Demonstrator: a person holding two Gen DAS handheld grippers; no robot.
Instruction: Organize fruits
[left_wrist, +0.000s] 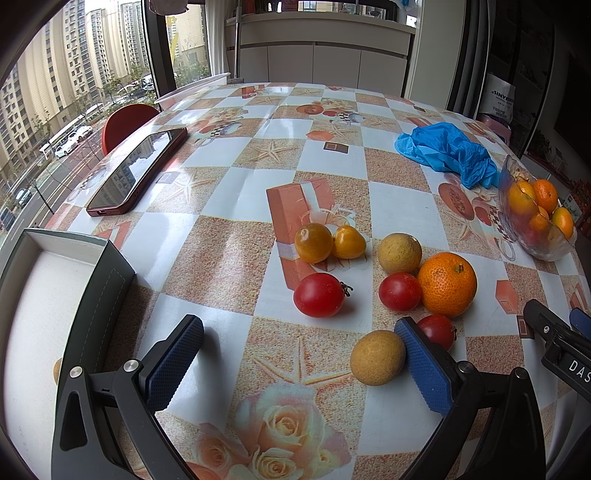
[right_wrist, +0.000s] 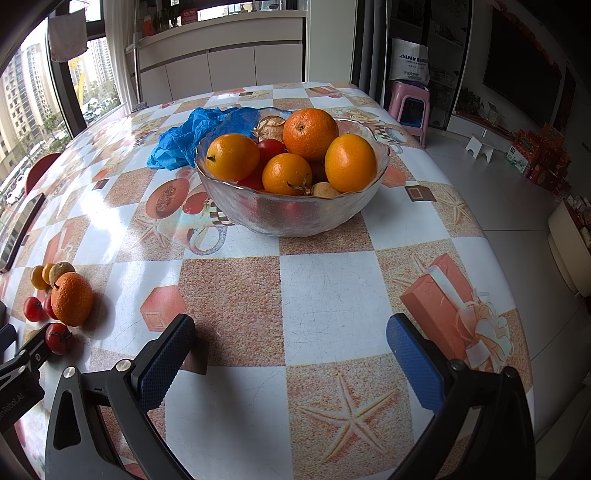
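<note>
At the far left of the left wrist view we see a shallow grey box (left_wrist: 110, 280) with a white floor, sitting at the near left corner of the bench (left_wrist: 229, 258); a small tan fruit (left_wrist: 56, 370) peeks out inside it behind the left finger. Farther back on the left lies a dark phone (left_wrist: 138, 171), face up.

Our left tongs (left_wrist: 299, 354) stand wide open and hold nothing. Between their fingers, near the right one, rests a tan round fruit (left_wrist: 377, 357), touching or just beside the right pad. Behind that pad a red tomato (left_wrist: 438, 330) is partly hidden.

Toward the middle of the bench the loose fruit clusters: two yellow tomatoes (left_wrist: 314, 242) touching each other, a red tomato with stem (left_wrist: 319, 295) nearer to us, then a second tan fruit (left_wrist: 399, 253), another red tomato (left_wrist: 400, 291) and a large orange (left_wrist: 447, 284) packed close together.

Farther right, a crumpled blue plastic bag (left_wrist: 447, 151) lies beside a glass bowl (right_wrist: 295, 218) filled with oranges (right_wrist: 310, 133), some red tomatoes and a tan fruit.

Our right tongs (right_wrist: 290, 354) are also spread wide, empty, over bare checkered bench, well short of the bowl. In their view the loose fruit lies at the left edge.
</note>
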